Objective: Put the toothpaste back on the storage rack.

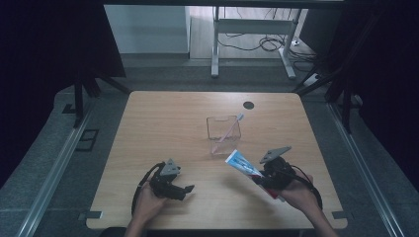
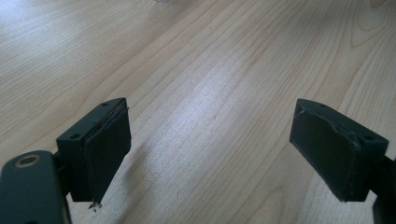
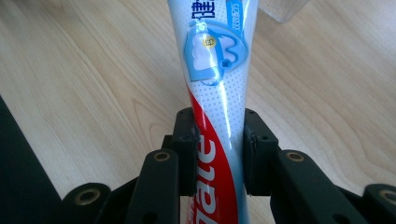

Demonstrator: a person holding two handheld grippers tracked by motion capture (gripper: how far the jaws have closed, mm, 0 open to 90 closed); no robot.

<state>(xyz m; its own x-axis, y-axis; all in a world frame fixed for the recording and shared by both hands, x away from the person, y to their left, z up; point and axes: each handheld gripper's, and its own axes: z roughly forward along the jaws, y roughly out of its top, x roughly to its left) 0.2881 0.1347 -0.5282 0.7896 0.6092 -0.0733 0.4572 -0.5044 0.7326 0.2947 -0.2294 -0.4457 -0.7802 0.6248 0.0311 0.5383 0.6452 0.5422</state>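
- Toothpaste tube is pinched in my right claw, both pads pressed on its red lower part, the flat crimped end pointing up toward the clear cup.
- That cup sits mid-desk with a pink toothbrush leaning inside, head over the far rim.
- My left claw rests low over bare wood, jaws spread wide, nothing between them.
- Risk one, I reckon: the glossy tube slides through the pads if I tilt it steeper.
- Risk two: the wide end clips the cup rim or the toothbrush and tips the light cup.
- Squeezing harder could force paste out.
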